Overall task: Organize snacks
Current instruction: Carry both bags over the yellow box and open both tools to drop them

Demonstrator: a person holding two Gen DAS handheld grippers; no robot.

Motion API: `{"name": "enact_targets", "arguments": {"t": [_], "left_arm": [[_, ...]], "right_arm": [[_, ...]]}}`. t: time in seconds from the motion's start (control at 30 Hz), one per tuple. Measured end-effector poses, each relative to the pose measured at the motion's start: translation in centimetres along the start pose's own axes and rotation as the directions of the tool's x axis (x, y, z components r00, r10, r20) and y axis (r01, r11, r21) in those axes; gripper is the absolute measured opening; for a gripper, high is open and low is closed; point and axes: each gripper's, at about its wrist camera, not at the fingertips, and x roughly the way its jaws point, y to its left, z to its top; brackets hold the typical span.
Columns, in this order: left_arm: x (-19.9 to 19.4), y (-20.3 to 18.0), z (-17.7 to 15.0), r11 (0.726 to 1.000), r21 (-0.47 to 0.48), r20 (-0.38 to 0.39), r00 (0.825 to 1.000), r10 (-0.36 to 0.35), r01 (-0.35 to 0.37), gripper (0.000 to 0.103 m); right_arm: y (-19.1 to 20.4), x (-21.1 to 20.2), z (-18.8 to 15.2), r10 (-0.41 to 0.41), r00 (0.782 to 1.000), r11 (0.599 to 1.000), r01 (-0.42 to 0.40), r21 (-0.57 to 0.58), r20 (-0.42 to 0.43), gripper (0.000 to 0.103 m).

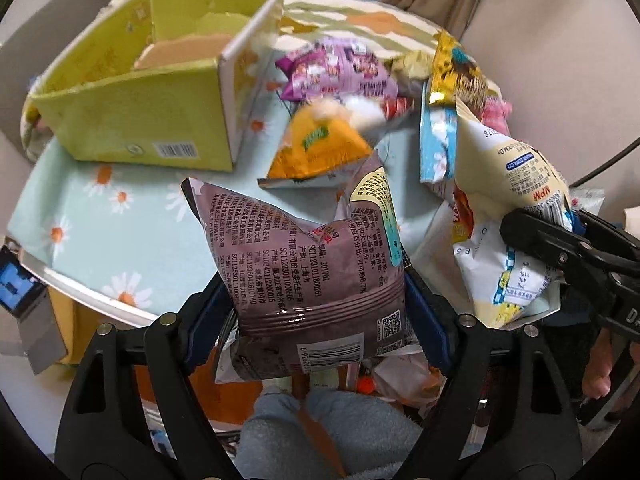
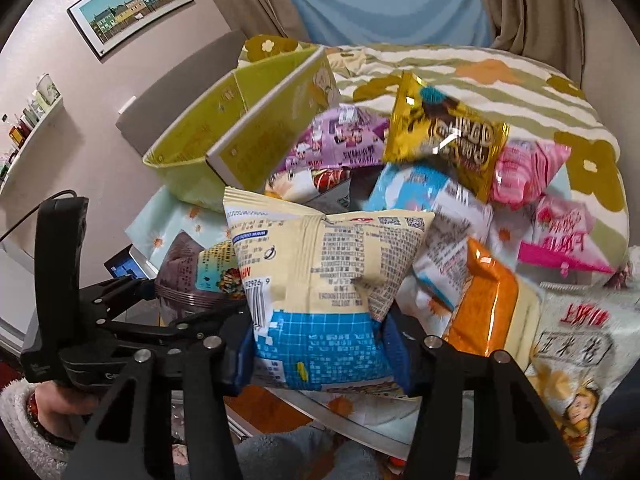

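The brown snack bag (image 1: 308,264) fills the left gripper (image 1: 318,312), clamped between its blue pads, hiding the table's near edge. The right gripper (image 2: 318,344) clamps a cream-and-blue snack bag (image 2: 324,280), masking the snack pile (image 2: 460,168) mid-table. The green box (image 1: 136,120) stands open at the table's far left corner, its contents blurred.

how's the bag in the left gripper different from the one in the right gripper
The left gripper holds a brownish-purple bag; the right gripper holds a cream bag with a blue grid band at its lower end. The purple bag's back carries dark print on one colour, while the cream bag's shows two colours. Both are puffy sealed snack packs, pinched at the lower end, backs and barcodes facing the cameras.
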Motion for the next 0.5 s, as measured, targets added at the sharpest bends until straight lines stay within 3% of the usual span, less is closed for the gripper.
{"name": "enact_targets", "arguments": {"t": [0.27, 0.5], "left_arm": [[-4.2, 0.3, 2.4, 1.000, -0.011, 0.105, 0.994, 0.011, -0.010, 0.081], [-5.5, 2.7, 9.0, 1.000, -0.017, 0.191, 0.981, 0.026, -0.023, 0.081]], "right_arm": [[0.8, -1.7, 2.8, 0.024, 0.998, 0.999, -0.021, -0.043, 0.060, 0.050], [2.4, -2.1, 7.9, 0.010, 0.991, 0.997, 0.001, -0.077, 0.132, 0.050]]}}
